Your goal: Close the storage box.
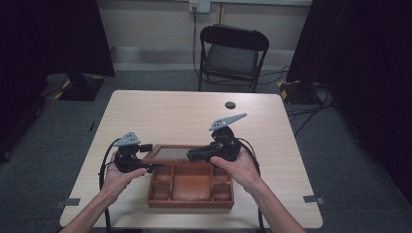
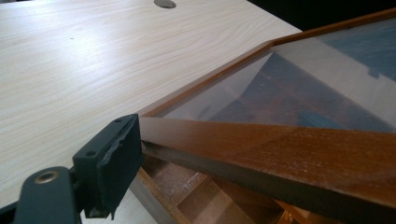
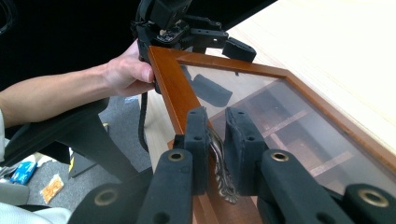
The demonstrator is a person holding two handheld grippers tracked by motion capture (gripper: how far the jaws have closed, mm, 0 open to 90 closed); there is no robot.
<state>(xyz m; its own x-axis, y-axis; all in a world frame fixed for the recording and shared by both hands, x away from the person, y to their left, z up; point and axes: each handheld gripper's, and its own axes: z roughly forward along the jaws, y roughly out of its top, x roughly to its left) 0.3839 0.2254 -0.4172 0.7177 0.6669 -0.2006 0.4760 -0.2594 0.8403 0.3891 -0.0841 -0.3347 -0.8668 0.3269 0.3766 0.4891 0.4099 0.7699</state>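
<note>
Gripping metal clasp [image 3: 223, 173] on glass lid [image 3: 261, 109] front rail: right gripper [image 3: 218, 151] | pinching lid's left corner: left gripper [image 1: 130, 156] | hinging over compartment box [image 1: 190, 187], long axis left-right

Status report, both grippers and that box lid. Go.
Left gripper shut on lid corner. Right gripper shut on the metal latch at lid's front edge. Lid raised partway over wooden box. Nothing in the way.
</note>
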